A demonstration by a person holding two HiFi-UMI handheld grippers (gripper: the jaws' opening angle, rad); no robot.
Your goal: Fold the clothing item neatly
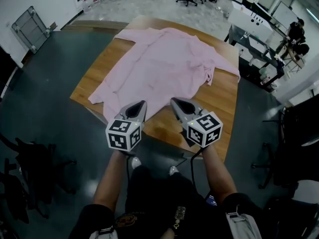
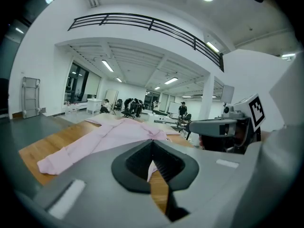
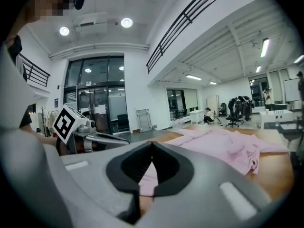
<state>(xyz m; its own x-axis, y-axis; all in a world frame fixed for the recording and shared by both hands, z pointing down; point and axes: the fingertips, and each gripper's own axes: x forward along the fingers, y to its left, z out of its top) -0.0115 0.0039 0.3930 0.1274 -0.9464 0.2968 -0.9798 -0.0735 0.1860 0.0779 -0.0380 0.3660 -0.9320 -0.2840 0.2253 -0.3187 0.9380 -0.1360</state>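
At your far left a metal rack (image 1: 30,28) stands on the dark floor. Next comes the wooden table (image 1: 94,73). The pink shirt (image 1: 159,66) lies spread out on the table and covers most of the middle. One bunched fold of it lies toward the right side.

Your left gripper (image 1: 143,105) is over the near edge of the table, with its tips at the near border of the shirt. Its jaws are pressed fully together and there is nothing between them. In the left gripper view (image 2: 152,141) only wood and pink cloth show beyond the tips.

Just beside it, your right gripper (image 1: 173,101) points at the same near border of the shirt, a little more to the right. Its jaws are also completely closed and empty, as the right gripper view (image 3: 152,144) shows. Whether either tip touches the cloth cannot be seen.

At the far right, apart from the table, stands a white desk (image 1: 251,26).
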